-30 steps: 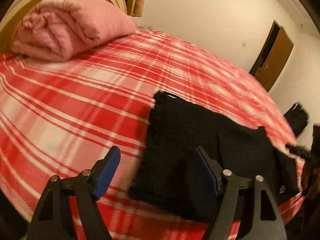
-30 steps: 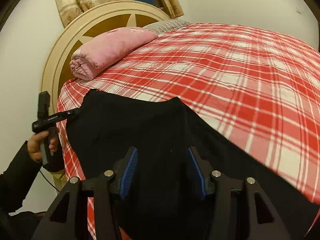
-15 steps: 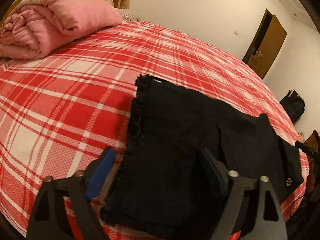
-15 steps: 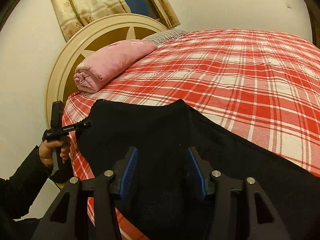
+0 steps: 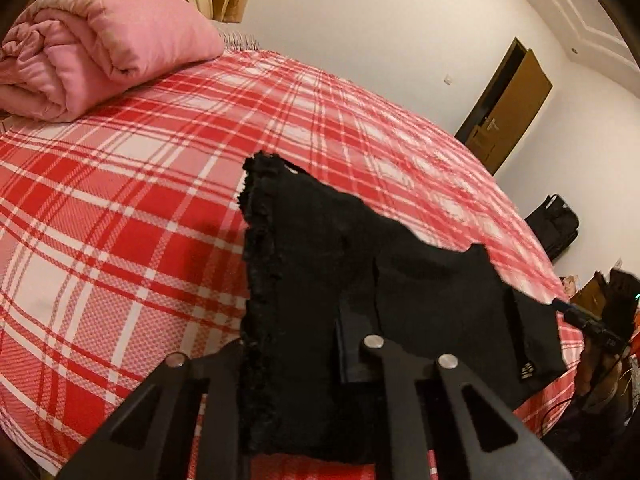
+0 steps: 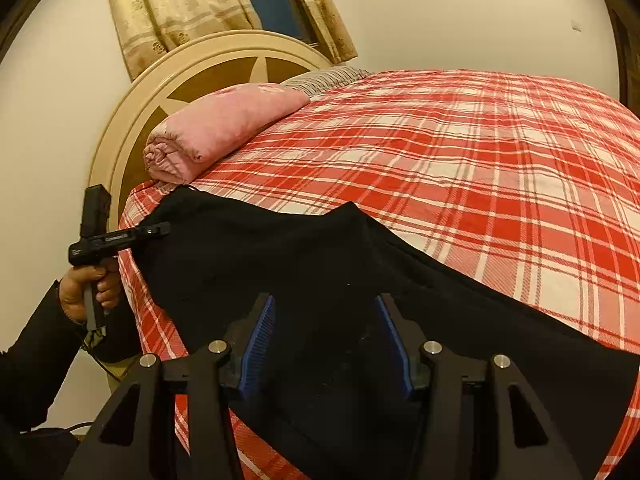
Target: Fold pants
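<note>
Black pants [image 5: 400, 280] lie spread along the near side of a red plaid bed [image 5: 120, 220]. My left gripper [image 5: 292, 360] is closing its jaws on the frayed end of the pants. The cloth stands bunched up between the fingers and hides the pads. In the right wrist view the same gripper [image 6: 160, 229] nips the left end of the pants [image 6: 280, 260], held by a person's hand [image 6: 88, 284]. My right gripper [image 6: 326, 344] is open over the other end, blue pads apart with cloth lying between them. Its tip [image 5: 560, 305] shows at the pants' far corner.
A folded pink blanket [image 5: 100, 48] lies at the head of the bed by the round headboard [image 6: 132, 120]. Curtains [image 6: 180, 8] hang behind it. A brown door [image 5: 508, 108] and a black bag [image 5: 554, 224] stand beyond the foot of the bed.
The left gripper's jaws have come together on the pants' end, and the cloth now bunches up between them. The right gripper keeps the same width and has shifted slightly.
</note>
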`<control>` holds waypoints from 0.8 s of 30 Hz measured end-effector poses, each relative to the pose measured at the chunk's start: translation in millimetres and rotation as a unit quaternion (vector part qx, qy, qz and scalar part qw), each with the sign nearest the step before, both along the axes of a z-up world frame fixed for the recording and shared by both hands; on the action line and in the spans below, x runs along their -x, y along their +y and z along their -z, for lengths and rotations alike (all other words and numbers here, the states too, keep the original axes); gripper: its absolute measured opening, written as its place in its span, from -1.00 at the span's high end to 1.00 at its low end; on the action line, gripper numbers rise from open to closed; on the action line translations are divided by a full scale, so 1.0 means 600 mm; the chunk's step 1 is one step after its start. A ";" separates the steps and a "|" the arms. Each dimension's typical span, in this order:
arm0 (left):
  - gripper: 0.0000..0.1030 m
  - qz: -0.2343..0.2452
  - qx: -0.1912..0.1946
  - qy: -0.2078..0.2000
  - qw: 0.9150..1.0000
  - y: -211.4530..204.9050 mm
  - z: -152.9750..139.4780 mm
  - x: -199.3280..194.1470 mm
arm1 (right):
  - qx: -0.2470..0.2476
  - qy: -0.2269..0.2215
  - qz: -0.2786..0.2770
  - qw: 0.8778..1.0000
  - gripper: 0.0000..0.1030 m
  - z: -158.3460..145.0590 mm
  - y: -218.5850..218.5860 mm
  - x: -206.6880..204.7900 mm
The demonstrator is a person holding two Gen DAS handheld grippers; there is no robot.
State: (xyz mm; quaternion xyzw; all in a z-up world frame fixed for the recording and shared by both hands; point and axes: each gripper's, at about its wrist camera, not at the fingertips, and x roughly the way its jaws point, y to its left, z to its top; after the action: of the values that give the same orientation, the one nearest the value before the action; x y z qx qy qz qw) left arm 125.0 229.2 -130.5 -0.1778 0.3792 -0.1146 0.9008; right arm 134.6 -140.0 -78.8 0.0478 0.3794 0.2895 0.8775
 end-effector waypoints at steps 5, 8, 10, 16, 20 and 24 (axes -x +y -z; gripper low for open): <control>0.68 0.005 0.021 -0.018 1.000 -0.006 -0.033 0.007 | -0.002 -0.008 0.004 1.000 -0.04 -0.009 -0.009 0.009; 0.70 0.014 0.023 -0.040 0.999 -0.028 -0.067 0.014 | 0.002 -0.016 0.010 1.000 -0.04 -0.017 -0.023 0.018; 0.70 0.027 0.024 -0.059 0.998 -0.052 -0.094 0.016 | 0.005 -0.021 0.016 1.000 -0.04 -0.022 -0.034 0.025; 0.71 0.087 0.029 -0.100 0.991 -0.163 -0.170 0.011 | 0.007 -0.030 0.043 0.999 -0.04 -0.033 -0.087 0.049; 0.71 0.130 0.037 -0.116 0.984 -0.244 -0.198 0.004 | 0.008 -0.034 0.072 0.997 -0.04 -0.036 -0.138 0.067; 0.71 0.177 0.037 -0.115 0.977 -0.325 -0.203 -0.004 | 0.006 -0.031 0.108 0.994 -0.04 -0.035 -0.193 0.083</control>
State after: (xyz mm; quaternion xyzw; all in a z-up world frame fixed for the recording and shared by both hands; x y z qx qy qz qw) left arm 127.6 34.2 -8.9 -0.1262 0.2943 -0.3059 0.8966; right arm 84.9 -255.6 -57.6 0.0736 0.3462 0.1921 0.9153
